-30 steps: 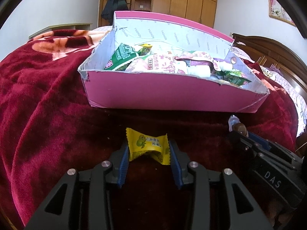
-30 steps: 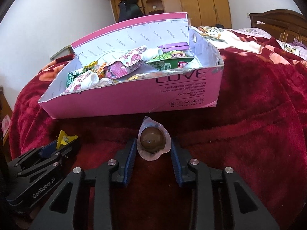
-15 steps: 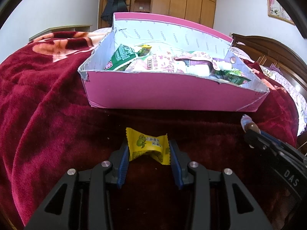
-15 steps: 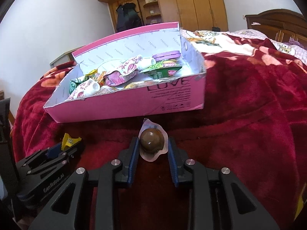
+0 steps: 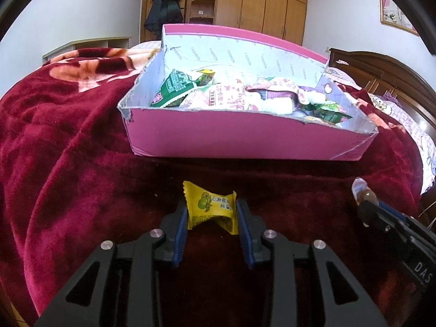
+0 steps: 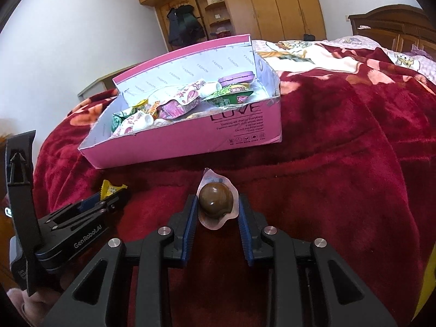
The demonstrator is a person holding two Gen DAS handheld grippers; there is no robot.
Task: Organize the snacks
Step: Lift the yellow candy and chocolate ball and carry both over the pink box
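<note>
**Two snacks in the tongs, box waiting ahead**

On the left, the left tongs [image 5: 212, 212] are gripping a yellow candy [image 5: 211, 208] by its two sides, the blue pads [image 5: 181, 226] pressing into the wrapper; the jaws have just been closing further on it. The candy is hanging just over the red blanket [image 5: 68, 163] on the bed, near the front wall of the pink box [image 5: 245, 141]. The box is sitting on the blanket, open on top and holding a heap of snack packets [image 5: 234, 98]. To the right, the right tongs [image 6: 215, 207] are clenching a brown ball [image 6: 216, 200] in a clear wrapper, pads tight on both sides. It is hovering over the blanket too, short of the box [image 6: 190, 141], whose near side is showing the word "LOVE".
</note>
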